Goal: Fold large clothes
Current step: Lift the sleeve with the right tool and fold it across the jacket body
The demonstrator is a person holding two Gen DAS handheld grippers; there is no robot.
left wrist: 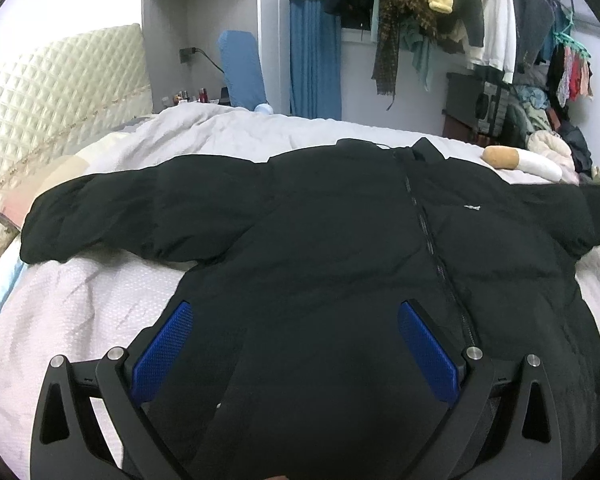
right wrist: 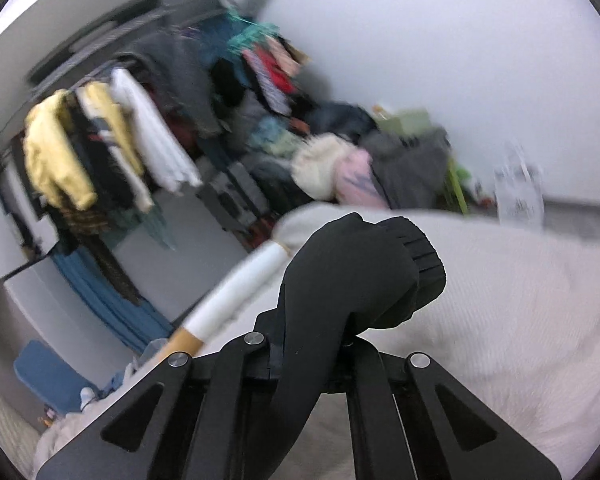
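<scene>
We see a big black jacket (left wrist: 340,232) lying flat on a bed (left wrist: 80,312) with a pale cover, its zipper (left wrist: 432,248) running down the front and one sleeve (left wrist: 112,216) stretched out to the side. Our left gripper (left wrist: 296,344) hangs over the bottom part of the jacket with its two blue pads (left wrist: 164,348) wide apart. Behind the bed, lots of clothes (left wrist: 432,8) hang on a rail.
</scene>
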